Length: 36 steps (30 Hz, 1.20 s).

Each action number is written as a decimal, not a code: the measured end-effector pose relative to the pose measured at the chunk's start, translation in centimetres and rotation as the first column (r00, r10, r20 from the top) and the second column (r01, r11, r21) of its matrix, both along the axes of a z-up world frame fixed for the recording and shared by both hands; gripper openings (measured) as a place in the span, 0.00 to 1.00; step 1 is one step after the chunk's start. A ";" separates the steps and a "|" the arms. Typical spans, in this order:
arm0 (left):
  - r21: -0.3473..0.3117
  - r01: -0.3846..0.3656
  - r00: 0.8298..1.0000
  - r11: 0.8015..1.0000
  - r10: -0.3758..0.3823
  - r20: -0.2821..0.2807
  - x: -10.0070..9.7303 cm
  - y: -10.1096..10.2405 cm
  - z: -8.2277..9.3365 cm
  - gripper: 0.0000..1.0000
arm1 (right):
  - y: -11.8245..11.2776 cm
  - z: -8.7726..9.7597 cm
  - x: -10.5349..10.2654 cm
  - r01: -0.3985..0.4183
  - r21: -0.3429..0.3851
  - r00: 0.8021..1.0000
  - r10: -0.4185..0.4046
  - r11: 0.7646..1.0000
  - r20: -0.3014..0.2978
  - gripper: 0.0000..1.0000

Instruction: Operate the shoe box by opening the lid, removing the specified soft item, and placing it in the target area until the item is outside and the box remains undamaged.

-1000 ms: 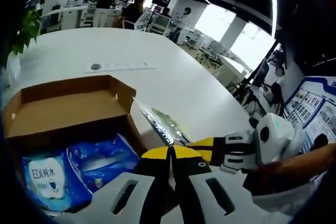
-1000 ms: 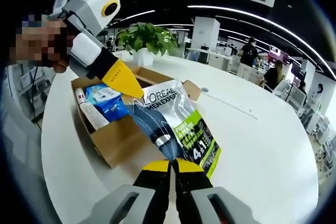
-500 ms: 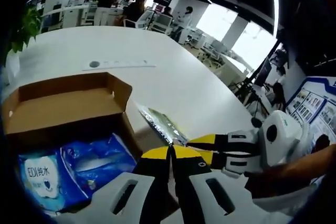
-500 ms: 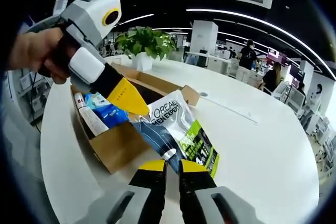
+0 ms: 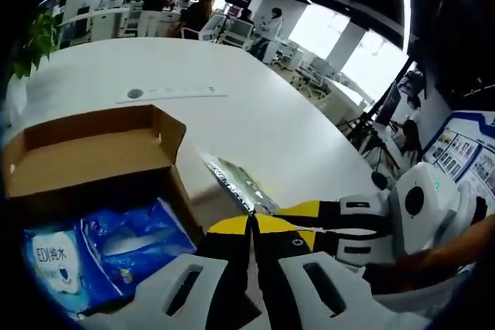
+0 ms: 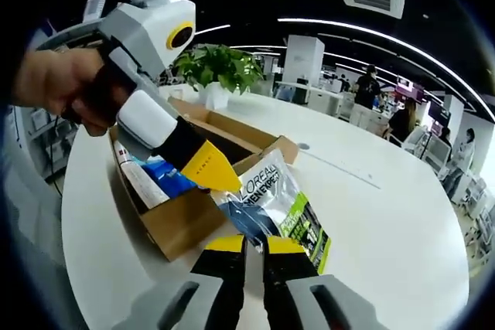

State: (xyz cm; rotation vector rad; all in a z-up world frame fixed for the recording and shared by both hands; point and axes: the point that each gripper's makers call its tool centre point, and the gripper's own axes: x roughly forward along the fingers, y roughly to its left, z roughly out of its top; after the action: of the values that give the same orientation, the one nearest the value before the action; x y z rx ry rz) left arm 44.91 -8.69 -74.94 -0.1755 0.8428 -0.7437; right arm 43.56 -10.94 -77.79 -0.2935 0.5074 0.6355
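Pouch point(image 6: 277, 205) is hanging just ahead of both tools, the left tool point(image 6: 224, 185) clenching its upper corner and the right tool point(image 6: 256, 246) pinching its lower edge, beside the open shoe box point(image 6: 182, 222) above the counter point(image 6: 387, 229). Judging from this, opposed pulling is risking a torn pouch, and the left tool could be catching the box wall and denting it.

I am in a large open-plan office. Ahead of my claws stretches a broad white table point(image 6: 402, 214); beyond it stand rows of desks point(image 5: 116, 21) with seated people point(image 6: 402, 117), a potted plant point(image 6: 213, 67), long ceiling light strips point(image 6: 371, 32) and bright windows point(image 5: 340, 44).
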 end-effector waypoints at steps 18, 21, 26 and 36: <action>0.073 0.036 0.995 0.997 -0.043 0.087 0.9 1.0 0.3 0.01 | 0.9 -0.7 0.0 -0.024 0.038 0.999 0.025 0.999 -0.032 0.00; 0.060 0.018 0.995 0.998 -0.024 0.093 1.4 1.6 0.7 0.01 | 0.7 -0.9 -0.1 -0.027 0.035 0.999 0.029 0.999 -0.036 0.00; 0.051 0.010 0.995 0.999 -0.015 0.101 1.6 2.0 1.2 0.07 | 0.6 -1.3 -0.1 -0.037 0.030 0.998 0.038 0.999 -0.042 0.00; 0.037 -0.005 0.993 0.999 0.001 0.116 1.8 3.4 2.2 0.11 | 0.4 -1.9 -0.1 -0.058 0.019 0.997 0.059 0.998 -0.053 0.00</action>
State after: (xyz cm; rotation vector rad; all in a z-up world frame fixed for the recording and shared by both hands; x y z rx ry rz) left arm 46.75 -5.31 -72.73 -0.0994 0.7450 -0.7280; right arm 43.49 -10.52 -79.70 -0.2760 0.5461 0.7062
